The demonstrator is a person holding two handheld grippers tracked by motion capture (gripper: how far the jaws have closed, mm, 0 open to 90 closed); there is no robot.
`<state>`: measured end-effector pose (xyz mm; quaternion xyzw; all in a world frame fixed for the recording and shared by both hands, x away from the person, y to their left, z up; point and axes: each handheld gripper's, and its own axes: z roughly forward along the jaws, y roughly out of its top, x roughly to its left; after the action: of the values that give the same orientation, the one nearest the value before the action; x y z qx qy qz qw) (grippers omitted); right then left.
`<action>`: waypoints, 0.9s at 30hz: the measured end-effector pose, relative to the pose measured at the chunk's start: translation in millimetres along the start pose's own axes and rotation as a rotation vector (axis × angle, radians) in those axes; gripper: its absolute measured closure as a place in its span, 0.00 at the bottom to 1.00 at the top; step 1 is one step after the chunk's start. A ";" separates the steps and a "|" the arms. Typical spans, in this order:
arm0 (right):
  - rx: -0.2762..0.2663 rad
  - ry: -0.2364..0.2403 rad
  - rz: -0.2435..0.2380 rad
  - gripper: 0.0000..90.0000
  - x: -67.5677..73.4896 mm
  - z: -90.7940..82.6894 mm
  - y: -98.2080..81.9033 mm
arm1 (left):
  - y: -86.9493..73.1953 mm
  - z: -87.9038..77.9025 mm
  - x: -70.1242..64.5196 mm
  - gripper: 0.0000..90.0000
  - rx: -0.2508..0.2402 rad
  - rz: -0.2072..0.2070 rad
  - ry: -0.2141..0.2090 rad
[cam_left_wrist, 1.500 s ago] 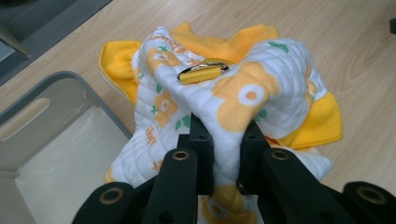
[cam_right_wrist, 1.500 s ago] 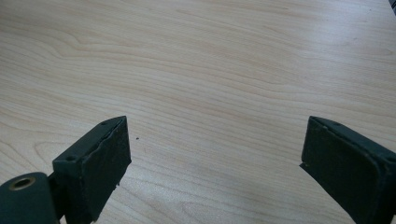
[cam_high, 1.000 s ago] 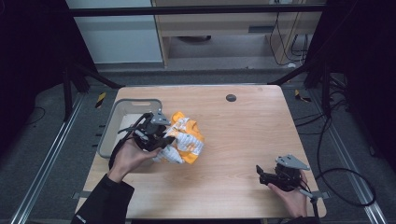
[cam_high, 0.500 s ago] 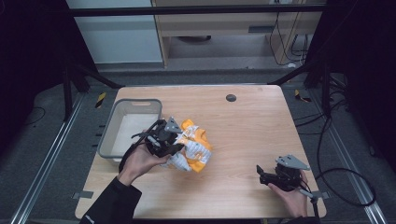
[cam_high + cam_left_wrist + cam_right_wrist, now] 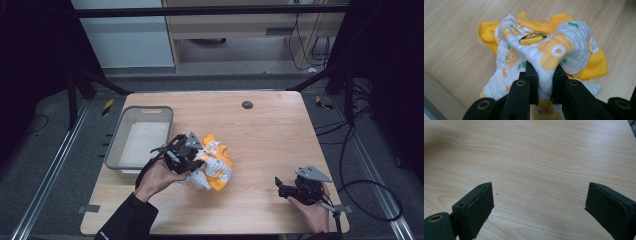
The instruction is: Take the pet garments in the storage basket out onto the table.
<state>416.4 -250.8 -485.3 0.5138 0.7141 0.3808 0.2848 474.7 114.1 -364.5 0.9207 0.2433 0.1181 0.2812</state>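
Note:
A crumpled white and yellow quilted cloth (image 5: 214, 165) with orange flower prints lies on the wooden table (image 5: 260, 135), just right of the grey bin. My left gripper (image 5: 186, 156) is shut on a raised fold of this cloth (image 5: 544, 57); a small yellow loop tag (image 5: 532, 39) sits on top of the fold. At the table's front right, a hand holds my right gripper (image 5: 285, 189) low over the bare wood. Its jaws stand wide open in the right gripper view (image 5: 539, 205), with nothing between them.
A grey plastic bin (image 5: 140, 140) with a pale inside stands at the table's left. A small dark round disc (image 5: 247, 105) is set in the far middle of the tabletop. Black frame bars and cables surround the table.
My left gripper has carried the cloth to the right and a little nearer, away from the bin. The right gripper has stayed in place.

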 end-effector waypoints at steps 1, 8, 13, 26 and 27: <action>0.001 0.000 0.000 0.09 0.0 0.0 -0.1 | -0.5 4.6 -0.8 0.89 0.008 0.004 0.003; -0.001 -0.005 -0.011 0.09 -0.3 0.7 -0.5 | -0.4 16.7 -5.9 0.89 0.020 0.013 -0.010; -0.002 -0.006 -0.013 0.09 -0.3 0.6 -0.6 | 0.1 27.6 -11.5 0.89 0.028 0.023 -0.028; 0.002 -0.004 -0.012 0.09 0.1 0.8 -1.0 | -1.3 46.7 -20.2 0.89 0.037 0.034 -0.061; 0.004 -0.003 -0.012 0.09 0.1 0.9 -1.0 | -2.0 49.3 -21.1 0.89 0.041 0.036 -0.065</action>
<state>416.6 -250.7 -486.6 0.5106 0.7174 0.3771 0.2872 473.4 82.0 -407.4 0.9338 0.2198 0.0882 0.2681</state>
